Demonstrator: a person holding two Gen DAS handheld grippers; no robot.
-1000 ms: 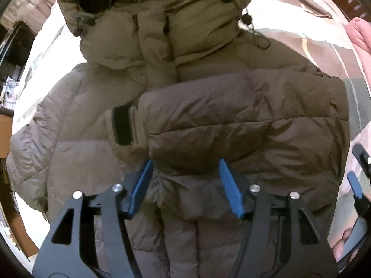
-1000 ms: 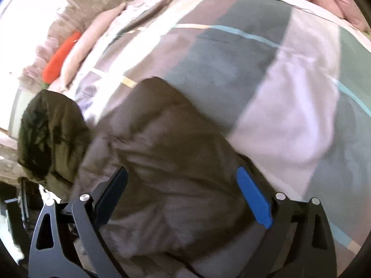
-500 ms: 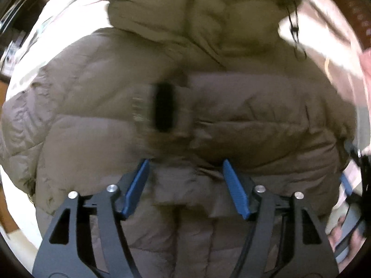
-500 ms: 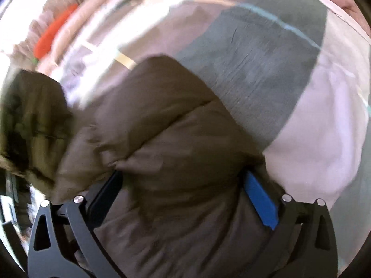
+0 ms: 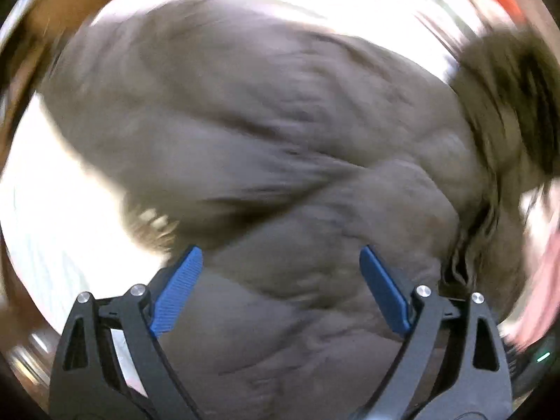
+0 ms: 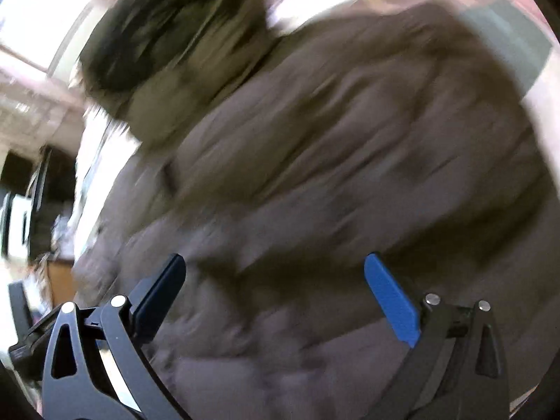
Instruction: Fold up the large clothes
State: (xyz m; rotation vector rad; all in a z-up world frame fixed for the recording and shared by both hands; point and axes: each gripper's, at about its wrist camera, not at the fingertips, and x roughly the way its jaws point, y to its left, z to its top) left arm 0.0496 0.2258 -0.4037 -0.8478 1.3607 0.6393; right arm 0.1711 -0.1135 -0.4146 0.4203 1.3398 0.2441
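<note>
Puffer jacket [image 5: 280,147] lies partly folded, hood [image 6: 168,24] at eleven o'clock; left gripper [image 5: 280,290] has just been opening, right gripper [image 6: 276,294] spread, both empty; body folds remain.

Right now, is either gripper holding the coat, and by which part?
Nothing is held. The left gripper and right gripper both stand open above the coat, pads clear of the fabric.
</note>
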